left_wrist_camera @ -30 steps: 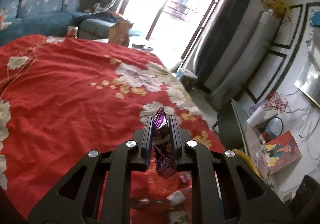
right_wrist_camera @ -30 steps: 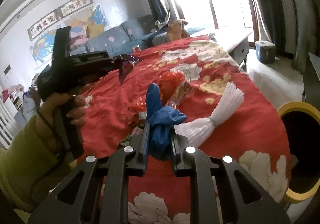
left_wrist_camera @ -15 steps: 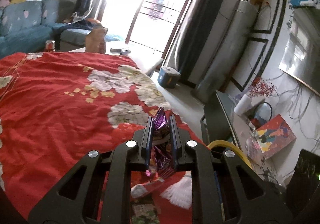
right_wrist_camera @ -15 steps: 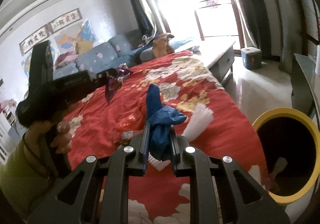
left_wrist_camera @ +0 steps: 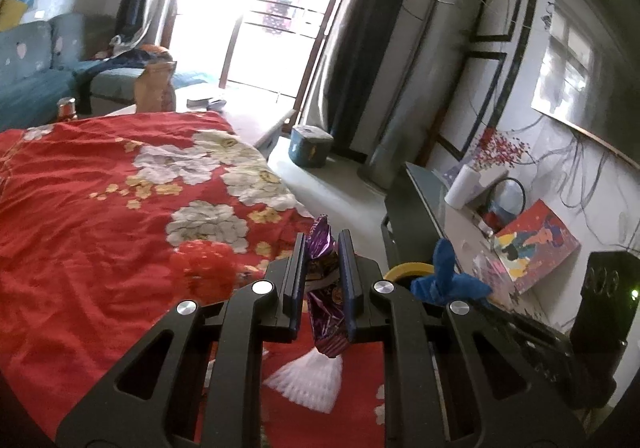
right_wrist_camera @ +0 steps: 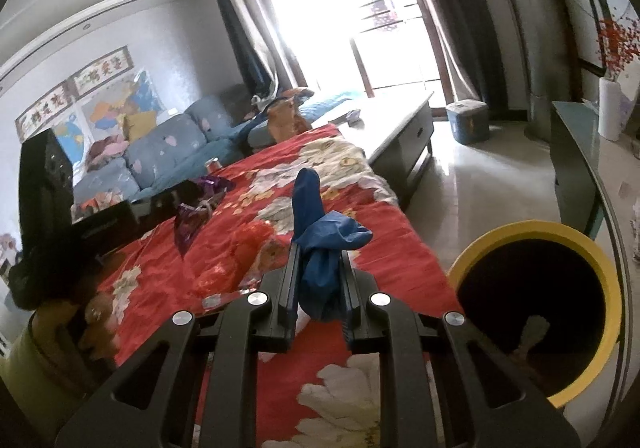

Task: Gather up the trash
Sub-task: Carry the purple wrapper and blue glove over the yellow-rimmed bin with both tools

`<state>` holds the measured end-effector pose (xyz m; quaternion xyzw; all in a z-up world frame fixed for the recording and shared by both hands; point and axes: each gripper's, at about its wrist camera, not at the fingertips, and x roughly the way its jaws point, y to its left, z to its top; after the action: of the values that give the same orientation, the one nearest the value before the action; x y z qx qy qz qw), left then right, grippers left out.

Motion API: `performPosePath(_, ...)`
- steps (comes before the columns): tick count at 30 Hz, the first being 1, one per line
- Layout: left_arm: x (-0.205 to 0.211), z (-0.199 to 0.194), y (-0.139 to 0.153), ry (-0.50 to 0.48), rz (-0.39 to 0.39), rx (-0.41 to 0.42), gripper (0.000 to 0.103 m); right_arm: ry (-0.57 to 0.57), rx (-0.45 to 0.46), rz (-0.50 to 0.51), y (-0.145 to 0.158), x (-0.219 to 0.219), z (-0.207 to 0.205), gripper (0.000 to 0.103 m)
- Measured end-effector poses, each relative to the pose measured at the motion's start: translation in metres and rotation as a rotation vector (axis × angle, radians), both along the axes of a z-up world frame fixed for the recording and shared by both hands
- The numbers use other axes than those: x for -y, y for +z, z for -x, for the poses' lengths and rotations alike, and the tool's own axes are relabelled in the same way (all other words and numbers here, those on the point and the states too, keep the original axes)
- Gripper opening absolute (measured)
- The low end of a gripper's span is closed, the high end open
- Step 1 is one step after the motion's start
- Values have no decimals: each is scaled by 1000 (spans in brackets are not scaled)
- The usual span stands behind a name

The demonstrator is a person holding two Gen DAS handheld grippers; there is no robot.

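Your left gripper (left_wrist_camera: 323, 268) has its jaws clamped on a purple foil wrapper (left_wrist_camera: 325, 312), which sticks out above and hangs below the fingers. Your right gripper (right_wrist_camera: 318, 280) has its jaws clamped on a crumpled blue glove (right_wrist_camera: 320, 236), one finger of it standing up. So both pieces are picked and in the air, neither dropped yet. The yellow-rimmed bin (right_wrist_camera: 536, 312) sits on the floor just beside the table corner, to the right of the right gripper; its mouth is open and there's already a pale scrap (right_wrist_camera: 530, 336) down inside, so at least one item looks binned. From the left wrist view only a sliver of that yellow rim shows, behind the jaws, so the left load looks farther from the drop than the right. Still lying on the table's red floral cloth (left_wrist_camera: 100, 216): a white pleated piece (left_wrist_camera: 310, 378) right below the left jaws, a red crinkled wrapper (left_wrist_camera: 204, 268) near it, and some small scraps near the cloth edge that I can't identify. My read: roughly midway; two drops pending, then at least two more picks.
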<state>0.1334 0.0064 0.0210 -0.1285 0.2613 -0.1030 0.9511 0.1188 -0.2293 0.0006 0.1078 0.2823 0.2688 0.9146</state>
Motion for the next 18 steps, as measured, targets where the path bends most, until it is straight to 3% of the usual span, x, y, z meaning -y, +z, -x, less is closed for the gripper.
performPosePath(18,59,-6,-5,-122,-56,-10,11,-117,-14,-30,-6,42,-13,17)
